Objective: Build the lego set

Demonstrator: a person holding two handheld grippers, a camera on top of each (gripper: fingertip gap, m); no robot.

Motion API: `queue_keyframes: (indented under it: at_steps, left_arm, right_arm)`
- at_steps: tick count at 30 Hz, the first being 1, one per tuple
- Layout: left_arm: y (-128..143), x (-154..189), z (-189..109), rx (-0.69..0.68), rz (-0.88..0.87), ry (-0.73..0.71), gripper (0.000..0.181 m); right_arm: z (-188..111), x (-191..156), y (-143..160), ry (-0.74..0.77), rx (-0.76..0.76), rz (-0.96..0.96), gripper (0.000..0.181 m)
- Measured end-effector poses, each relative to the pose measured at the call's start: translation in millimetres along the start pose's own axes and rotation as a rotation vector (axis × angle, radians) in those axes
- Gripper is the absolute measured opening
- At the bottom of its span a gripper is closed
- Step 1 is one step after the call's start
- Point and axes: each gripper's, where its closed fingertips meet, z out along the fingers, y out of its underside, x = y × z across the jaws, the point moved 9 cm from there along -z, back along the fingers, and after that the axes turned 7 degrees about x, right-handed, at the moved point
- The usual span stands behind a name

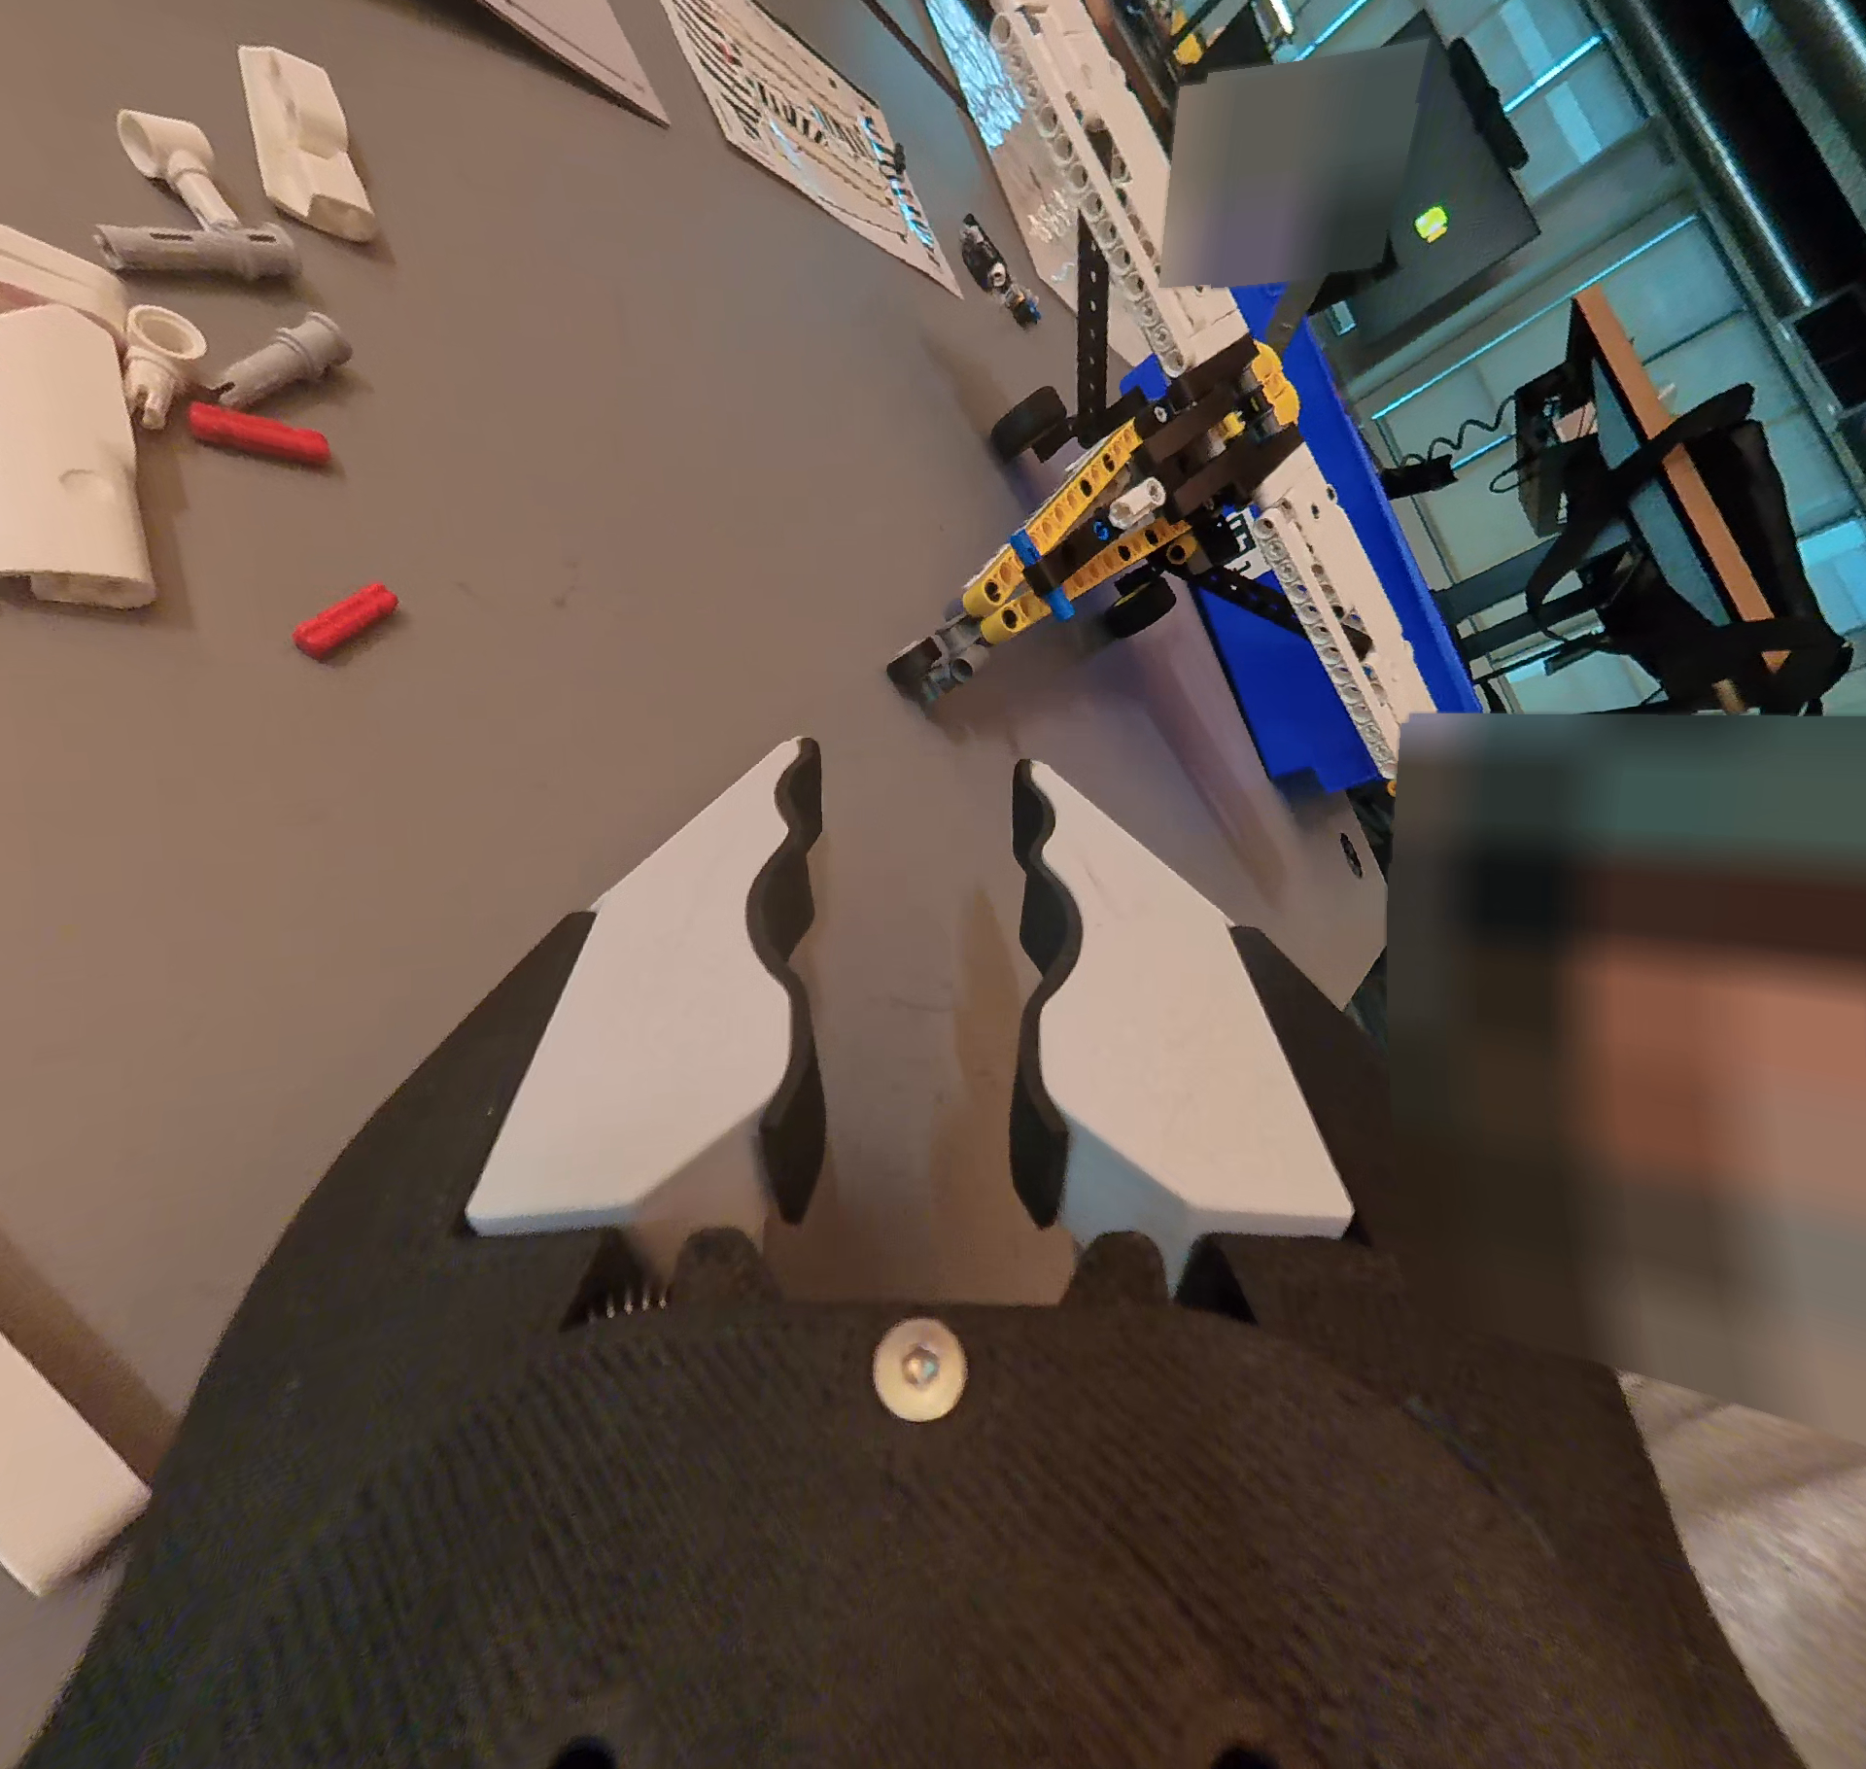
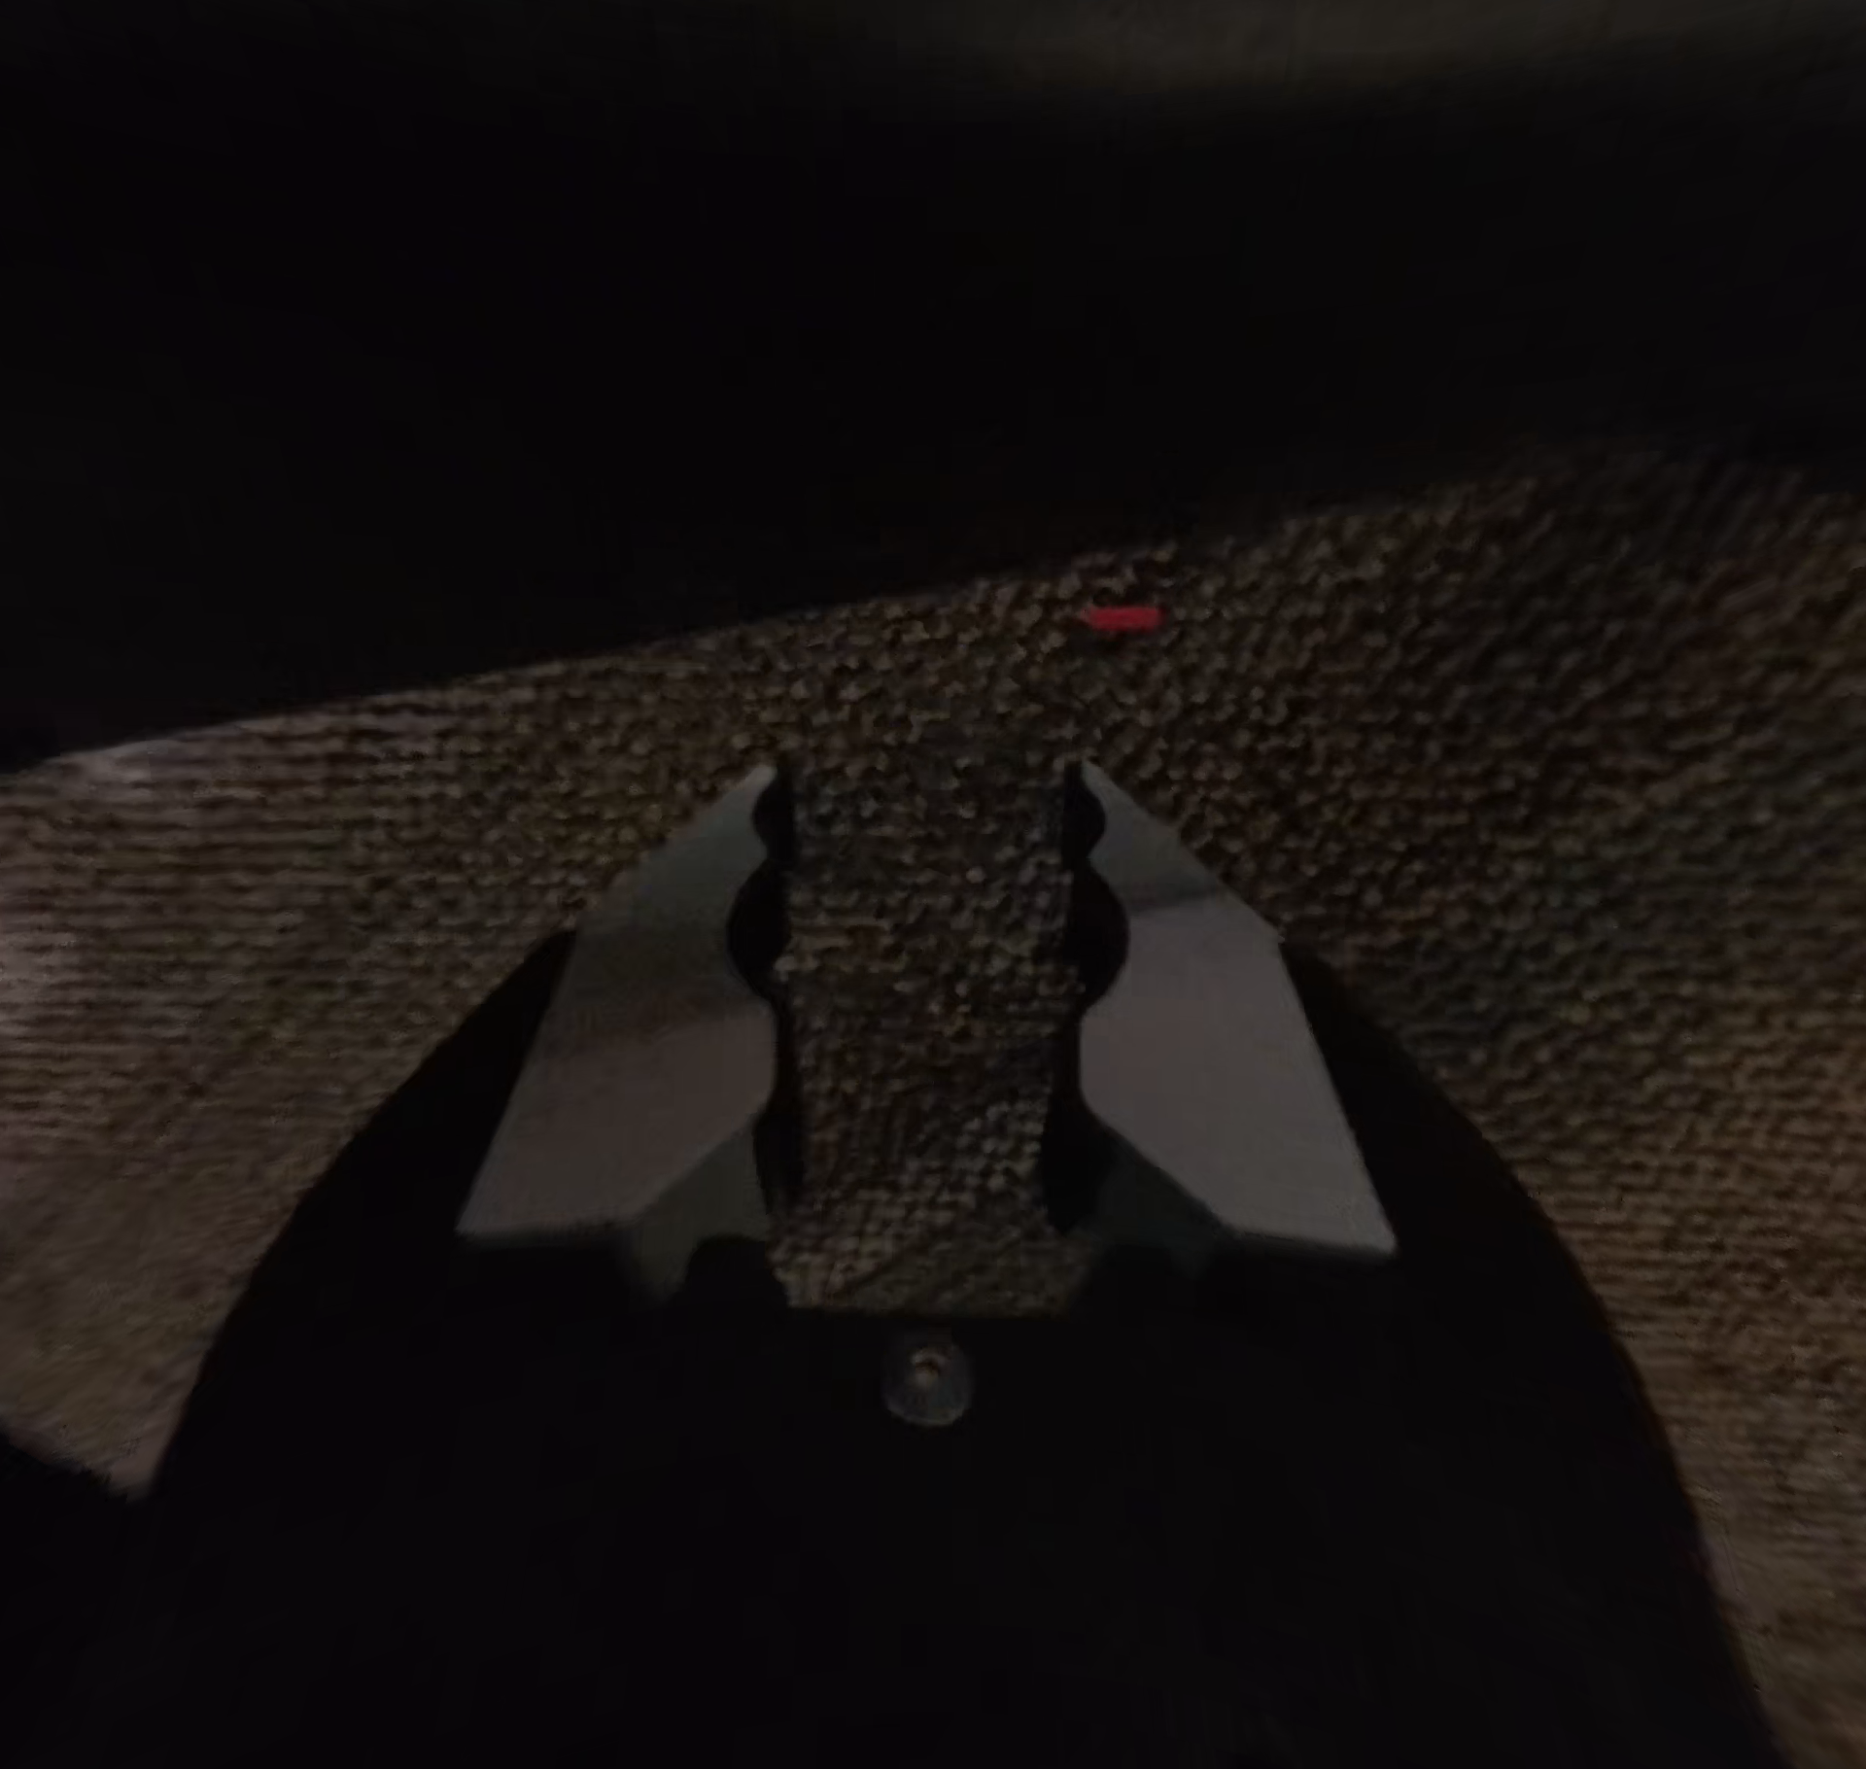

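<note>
In the left wrist view my left gripper [image 1: 914, 751] is open and empty above the grey table [image 1: 606, 509]. Ahead and right of it stands a part-built yellow and black Lego model [image 1: 1111, 519] with small black wheels. Two red pieces [image 1: 257, 433] [image 1: 345, 618] lie to the left, beside grey pins [image 1: 288, 359] and white panels [image 1: 303, 140]. In the dark right wrist view my right gripper [image 2: 921, 776] is open and empty over carpet [image 2: 1414, 812]. A small red piece [image 2: 1123, 619] lies on the carpet ahead of it.
Printed instruction sheets [image 1: 808, 105] lie at the table's far side. A blue bin [image 1: 1303, 670] with long white beams [image 1: 1333, 640] sits behind the model at the table edge. Chairs and a desk stand beyond. The upper right wrist view is black shadow.
</note>
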Motion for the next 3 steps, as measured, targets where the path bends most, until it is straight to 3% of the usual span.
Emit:
queue_keyframes:
  at_steps: [3]
  left_arm:
    - [0.4,-0.9,1.1,-0.012,-0.004,-0.013,0.037]
  right_arm:
    - [13.2,-2.7,-5.2,0.168,-0.008,-0.175,0.046]
